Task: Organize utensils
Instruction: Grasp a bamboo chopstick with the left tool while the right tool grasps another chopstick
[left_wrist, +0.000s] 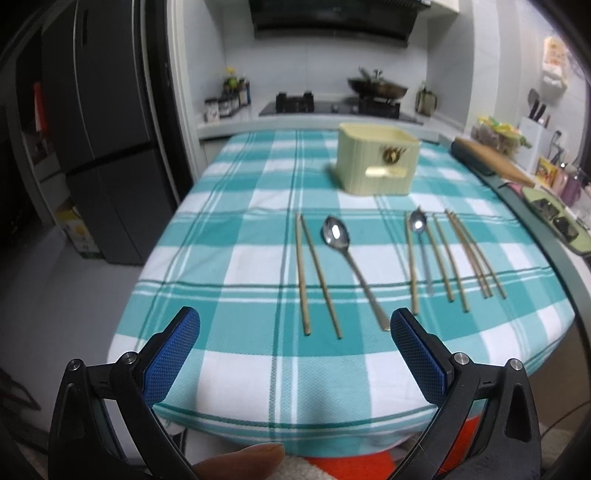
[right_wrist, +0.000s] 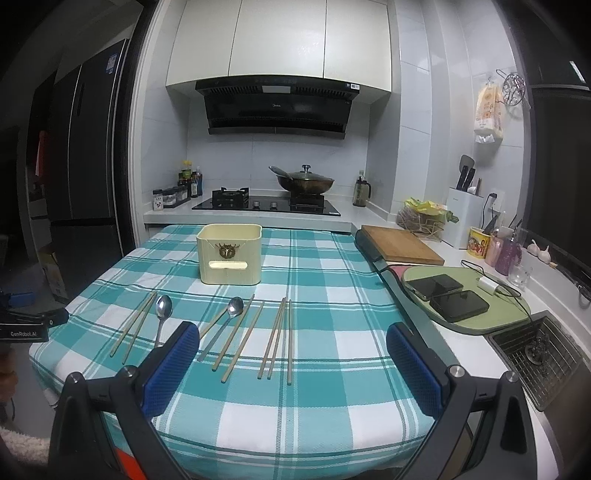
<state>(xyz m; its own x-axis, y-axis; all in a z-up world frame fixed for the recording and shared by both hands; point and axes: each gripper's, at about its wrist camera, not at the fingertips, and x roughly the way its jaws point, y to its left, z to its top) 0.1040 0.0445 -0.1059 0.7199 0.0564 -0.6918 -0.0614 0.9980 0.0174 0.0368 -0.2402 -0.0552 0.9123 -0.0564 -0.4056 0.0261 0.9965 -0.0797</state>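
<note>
My left claw (left_wrist: 295, 330) hangs over the near edge of the tabletop (left_wrist: 236, 384), blue pads spread wide, nothing btwn them. My right claw (right_wrist: 291, 345) is the same: spread wide, empty, over the near-right part of the checked cloth (right_wrist: 325, 413).

Utensils lie in a row across the cloth, handles twd me. From the left cam: a pair of chopsticks (left_wrist: 314, 277) furthest left, slightly splayed; just right of them the big spoon (left_wrist: 349, 258), bowl up, its handle end near my right-hand pad (left_wrist: 417, 354). Further right, the small spoon (left_wrist: 421, 243) lies amid a group of chopsticks (left_wrist: 448, 262), some touching it or close beside; can't tell which. At the right end, three more chopsticks (left_wrist: 476, 254) bunched tight together.

Behind the row, well apart from it, the cream utensil holder (left_wrist: 376, 162) stands upright, open top, slot in its front face.

Right cam shows the other claw's body (right_wrist: 26, 325) at the left edge, beside the tabletop. A fingertip (left_wrist: 243, 461) shows at the bottom of the left cam. To the right of the cloth: wooden cutting board (right_wrist: 400, 245), green mat (right_wrist: 491, 321) w/ two phones (right_wrist: 447, 295) on it, sink (right_wrist: 539, 354). At the back, stove (right_wrist: 266, 203) w/ a lidded wok (right_wrist: 304, 181). Fridge (right_wrist: 85, 158) far left.
</note>
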